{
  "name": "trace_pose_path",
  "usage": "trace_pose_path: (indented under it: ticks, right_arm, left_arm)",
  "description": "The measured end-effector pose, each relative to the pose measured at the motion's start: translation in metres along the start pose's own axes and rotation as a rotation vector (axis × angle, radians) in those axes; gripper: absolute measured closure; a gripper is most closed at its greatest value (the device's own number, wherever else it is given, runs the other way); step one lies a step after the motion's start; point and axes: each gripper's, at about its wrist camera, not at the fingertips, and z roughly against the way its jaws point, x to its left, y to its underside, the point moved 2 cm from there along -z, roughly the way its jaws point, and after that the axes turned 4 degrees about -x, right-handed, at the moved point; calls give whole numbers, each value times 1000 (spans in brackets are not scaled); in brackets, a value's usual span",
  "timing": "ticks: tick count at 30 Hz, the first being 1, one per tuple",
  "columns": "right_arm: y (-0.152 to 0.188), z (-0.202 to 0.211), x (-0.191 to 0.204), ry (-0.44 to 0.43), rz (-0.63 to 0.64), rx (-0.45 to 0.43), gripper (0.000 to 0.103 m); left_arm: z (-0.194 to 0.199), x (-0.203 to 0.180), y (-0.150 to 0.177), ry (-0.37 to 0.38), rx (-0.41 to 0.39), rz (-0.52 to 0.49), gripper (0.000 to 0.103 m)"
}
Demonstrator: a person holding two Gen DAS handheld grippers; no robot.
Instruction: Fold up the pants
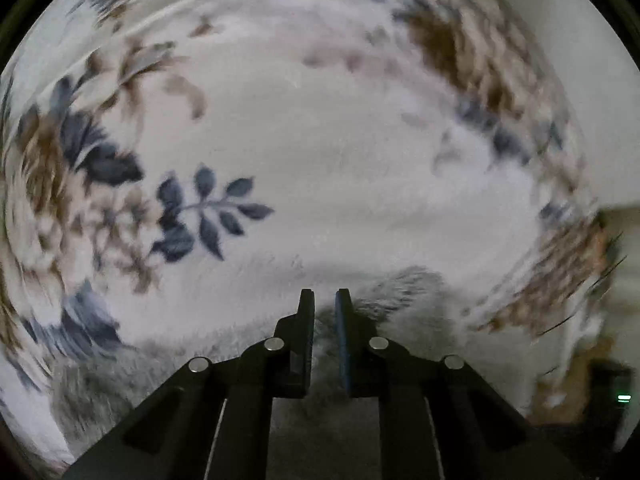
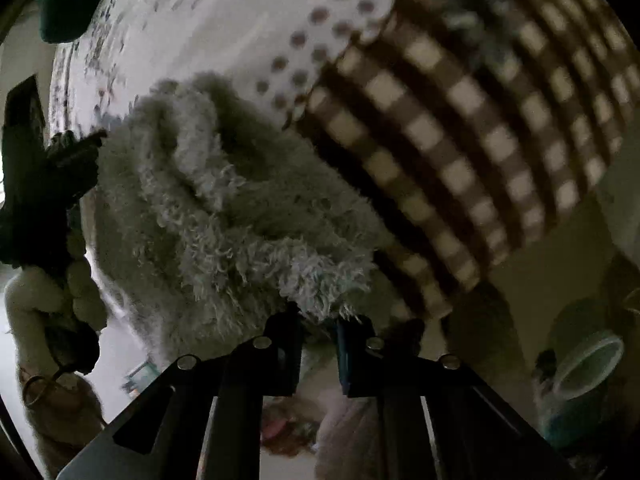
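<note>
Floral bedsheet [image 1: 320,152] spans the bed. Fluffy grey pants [image 2: 224,208] lie heaped on it, long axis unclear, bulk ahead and left of the right tongs [image 2: 318,326], which are clamped on the near edge. Left tongs [image 1: 325,300], pointing steeply down, nearly together on grey pile; hold uncertain.

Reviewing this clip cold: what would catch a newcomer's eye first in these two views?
In the right wrist view, the shaggy grey pants fill the middle, bunched just ahead of the right gripper, with a brown checked cloth beside them. In the left wrist view, a blue leaf sprig on the floral sheet stands out.
</note>
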Motion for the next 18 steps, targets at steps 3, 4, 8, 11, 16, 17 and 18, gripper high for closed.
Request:
trace_pose_path:
  ticks: [3,4,8,11,16,17,18]
  right_arm:
    - [-1,16,7,11,36,-36,37]
    - [-1,26,9,12,51,-65,30]
    - [-12,53,33,44,153,-150,30]
    - [-32,50,62,56,233,-169,27]
    - [-71,14,109,95,351,-130,27]
    - [-79,-1,114,109,375,-88,29]
    - [-86,-9,112,135,385,-72,37]
  left_arm:
    - [45,25,11,82,-102,123,51]
    - [55,32,13,93,-134,149,39]
    - [101,74,44,135,-267,279,9]
    - [113,107,74,113,-313,379,9]
    - [88,144,110,93,-303,550,9]
    - [78,149,115,96,-295,581,9]
    - [75,154,121,100,-288,601,9]
